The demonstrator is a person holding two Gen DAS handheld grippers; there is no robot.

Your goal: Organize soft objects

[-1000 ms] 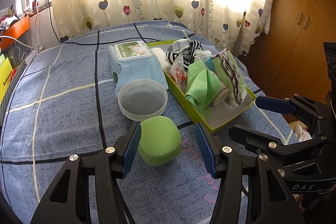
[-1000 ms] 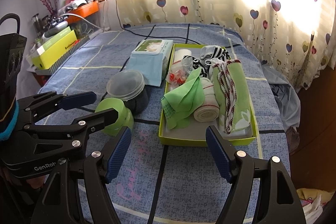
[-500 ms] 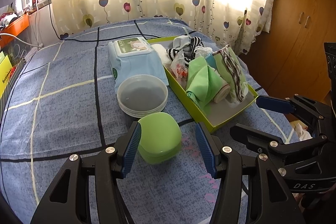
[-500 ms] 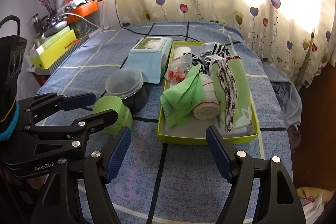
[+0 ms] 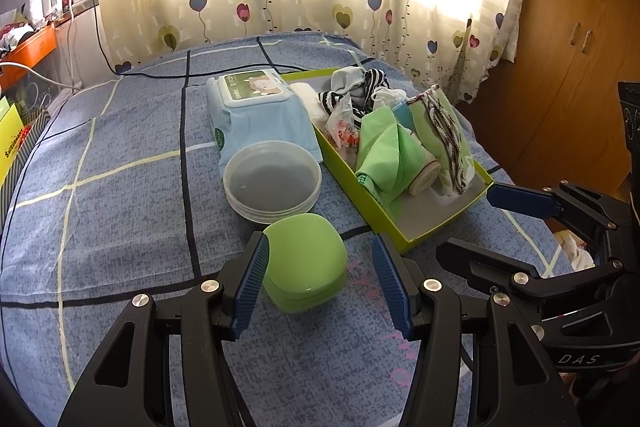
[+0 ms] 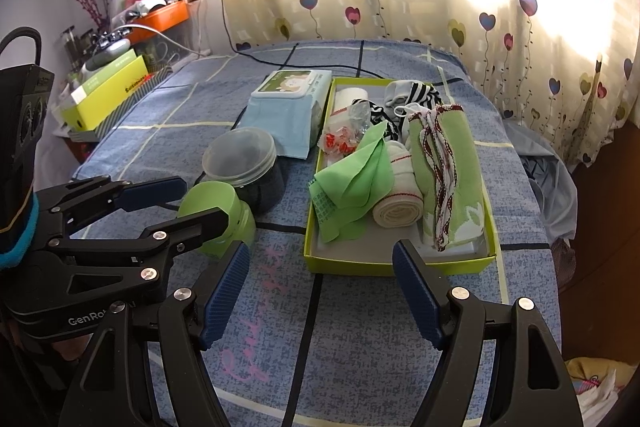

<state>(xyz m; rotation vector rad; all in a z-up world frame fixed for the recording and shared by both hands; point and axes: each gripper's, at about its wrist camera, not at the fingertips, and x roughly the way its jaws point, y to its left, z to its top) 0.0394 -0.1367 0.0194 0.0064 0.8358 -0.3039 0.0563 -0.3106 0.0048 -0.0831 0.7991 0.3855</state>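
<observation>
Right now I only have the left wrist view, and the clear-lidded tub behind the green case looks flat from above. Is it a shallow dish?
Observer: No. The right wrist view shows the tub from the side. It is a jar with a dark wall below its lid, standing just behind the green case.
Operator: Is the right gripper holding anything?
Observer: No. The right gripper is open and empty, and it faces the near rim of the tray.
Operator: Any soft item outside the tray?
Observer: Yes. A grey cloth lies past the bed's right edge, beyond the tray.
</observation>
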